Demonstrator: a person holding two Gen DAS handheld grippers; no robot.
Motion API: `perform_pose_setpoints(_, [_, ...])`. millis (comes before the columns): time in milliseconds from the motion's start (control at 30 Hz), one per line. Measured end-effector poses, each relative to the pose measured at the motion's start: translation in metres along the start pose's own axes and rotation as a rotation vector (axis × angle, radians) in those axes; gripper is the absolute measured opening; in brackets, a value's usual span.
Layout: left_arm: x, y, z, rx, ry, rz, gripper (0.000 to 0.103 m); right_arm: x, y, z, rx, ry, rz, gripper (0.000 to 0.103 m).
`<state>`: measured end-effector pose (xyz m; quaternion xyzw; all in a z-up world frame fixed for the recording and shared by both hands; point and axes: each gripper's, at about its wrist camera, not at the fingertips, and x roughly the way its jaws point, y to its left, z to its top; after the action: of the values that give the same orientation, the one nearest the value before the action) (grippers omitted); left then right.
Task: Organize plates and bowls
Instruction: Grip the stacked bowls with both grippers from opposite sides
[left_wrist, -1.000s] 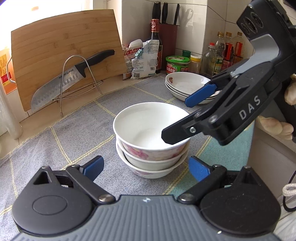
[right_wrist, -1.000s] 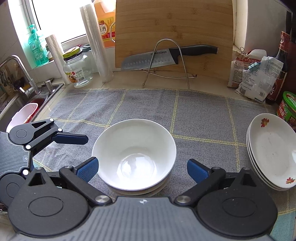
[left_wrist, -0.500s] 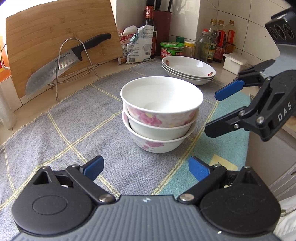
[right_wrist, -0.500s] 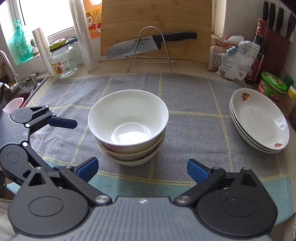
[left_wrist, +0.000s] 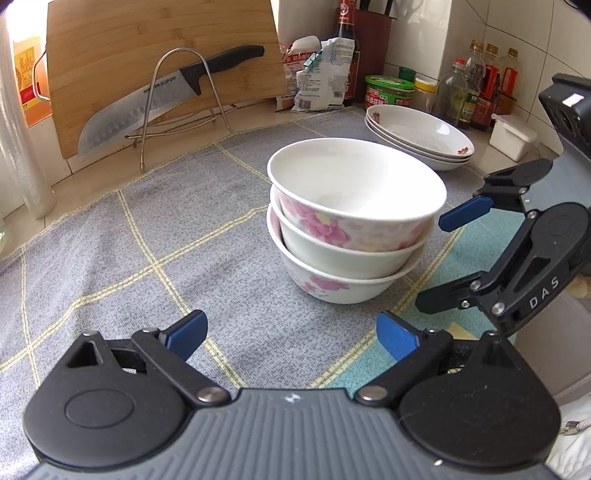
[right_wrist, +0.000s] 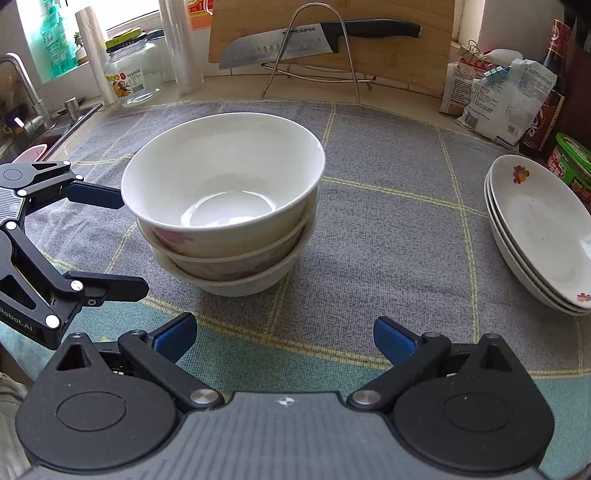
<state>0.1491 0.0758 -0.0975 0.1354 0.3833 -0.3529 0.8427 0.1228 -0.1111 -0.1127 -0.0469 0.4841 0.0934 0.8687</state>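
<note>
writing: SUPOR on knife (left_wrist: 147, 99), DAS on right gripper (left_wrist: 439, 266) | left gripper (left_wrist: 291, 334) spread wide, empty | right gripper spread wide, empty | stacked bowls (left_wrist: 351, 218) on cloth (left_wrist: 110, 240), plates (left_wrist: 421, 136) behind

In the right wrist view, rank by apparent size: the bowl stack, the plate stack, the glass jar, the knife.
1. bowl stack, nearest the camera, so partly perspective
2. plate stack, cut off at the frame edge
3. knife, long but thin
4. glass jar, farthest; knife versus jar is close
</note>
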Motion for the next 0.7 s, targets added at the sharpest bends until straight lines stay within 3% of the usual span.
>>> perform_pose_setpoints(467, [0.023,-0.041,-0.003,-0.096,0.097,0.192,0.098,0.021,-0.020,0.001,-0.374,-0.009,0.177,0.103])
perform_pose_setpoints(700, [0.029,-0.035,0.002,-0.136,0.126,0.176,0.103,0.020,-0.025,-0.004,-0.385,-0.041,0.194,0.103])
